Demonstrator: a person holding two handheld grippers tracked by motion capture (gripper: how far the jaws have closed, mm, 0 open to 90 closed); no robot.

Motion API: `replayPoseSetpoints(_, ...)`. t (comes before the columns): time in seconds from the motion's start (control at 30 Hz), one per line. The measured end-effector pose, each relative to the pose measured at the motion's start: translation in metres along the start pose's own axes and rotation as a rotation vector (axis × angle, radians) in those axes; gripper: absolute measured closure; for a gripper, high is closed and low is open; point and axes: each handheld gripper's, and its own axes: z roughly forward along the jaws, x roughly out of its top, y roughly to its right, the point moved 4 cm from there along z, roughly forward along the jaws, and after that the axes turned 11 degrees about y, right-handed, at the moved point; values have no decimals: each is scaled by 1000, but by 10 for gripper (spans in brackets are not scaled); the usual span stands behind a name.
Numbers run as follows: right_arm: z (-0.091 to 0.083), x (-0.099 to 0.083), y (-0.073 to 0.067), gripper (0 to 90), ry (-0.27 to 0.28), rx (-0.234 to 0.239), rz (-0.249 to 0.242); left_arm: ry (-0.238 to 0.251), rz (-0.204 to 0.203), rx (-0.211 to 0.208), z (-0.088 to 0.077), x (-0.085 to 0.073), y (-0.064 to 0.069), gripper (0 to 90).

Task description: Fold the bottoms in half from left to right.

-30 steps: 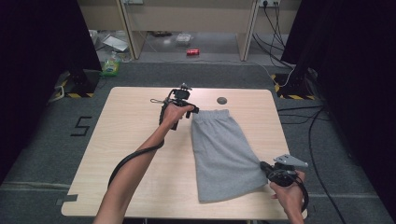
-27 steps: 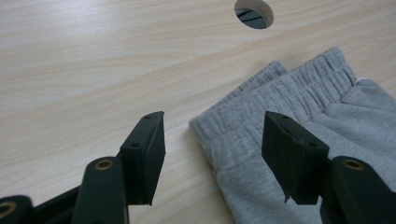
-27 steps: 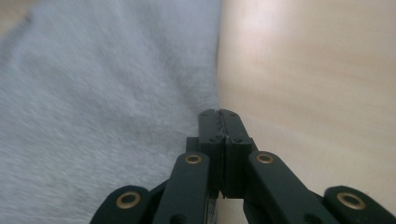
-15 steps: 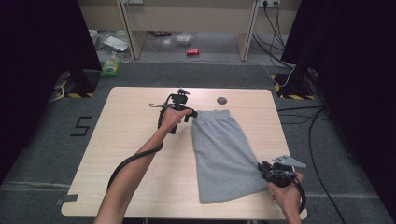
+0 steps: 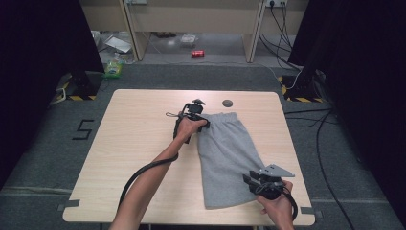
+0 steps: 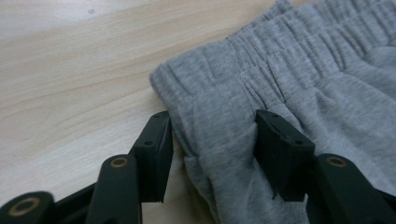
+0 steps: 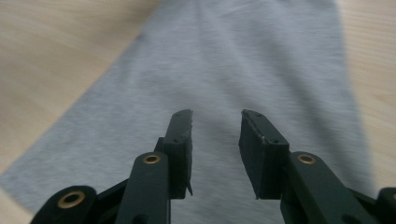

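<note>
A pair of grey shorts [image 5: 229,153] lies folded lengthwise on the wooden table [image 5: 139,129], waistband at the far end. My left gripper [image 5: 202,122] is at the waistband's left corner. In the left gripper view it is open [image 6: 213,119], its jaws astride a fold of the shorts' edge [image 6: 219,135] just below the elastic waistband [image 6: 299,51]. My right gripper [image 5: 249,181] hovers at the near right hem. In the right gripper view its jaws stand open [image 7: 216,116] over the smooth grey cloth [image 7: 243,60], which is blurred; nothing is between them.
A small dark round hole [image 5: 227,102] sits in the table beyond the waistband. Bare wood lies to the left of the shorts. Cables [image 5: 321,124] run over the grey floor at the right, and a red can [image 5: 197,53] lies on the floor beyond.
My right gripper has moved left and forward from the table's near right corner onto the shorts' hem. The left gripper has stayed at the waistband corner.
</note>
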Motion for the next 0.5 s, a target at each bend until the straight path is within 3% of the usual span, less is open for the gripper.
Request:
replayPoseSetpoints(0.03, 0, 0, 0, 636, 0, 0, 0, 2, -1, 1, 1, 0, 1, 485)
replayPoseSetpoints(0.1, 4, -1, -19, 599, 0, 45, -8, 6, 35, 23, 2, 1, 4, 535)
replayPoseSetpoints(0.13, 4, -1, -19, 599, 0, 45, -8, 6, 35, 23, 2, 1, 4, 551)
replayPoseSetpoints(0.2, 11, -4, -41, 557, -14, 101, -18, 15, 66, 42, 3, 2, 7, 581)
replayPoseSetpoints(0.23, 11, -4, -41, 557, -14, 101, -18, 15, 66, 42, 3, 2, 7, 588)
replayPoseSetpoints(0.3, 17, -7, -57, 534, -28, 146, -34, 21, 94, 57, 4, 3, 8, 595)
replayPoseSetpoints(0.33, 22, -9, -72, 517, -36, 178, -51, 24, 110, 63, 5, 4, 9, 602)
replayPoseSetpoints(0.37, 22, -9, -72, 517, -36, 178, -51, 24, 110, 63, 5, 4, 9, 602)
replayPoseSetpoints(0.4, 28, -11, -87, 501, -47, 212, -66, 24, 114, 63, 5, 4, 9, 603)
replayPoseSetpoints(0.43, 28, -11, -87, 501, -47, 212, -66, 24, 114, 63, 5, 4, 9, 603)
replayPoseSetpoints(0.5, 36, -12, -106, 482, -56, 237, -93, 26, 110, 56, 5, 4, 8, 603)
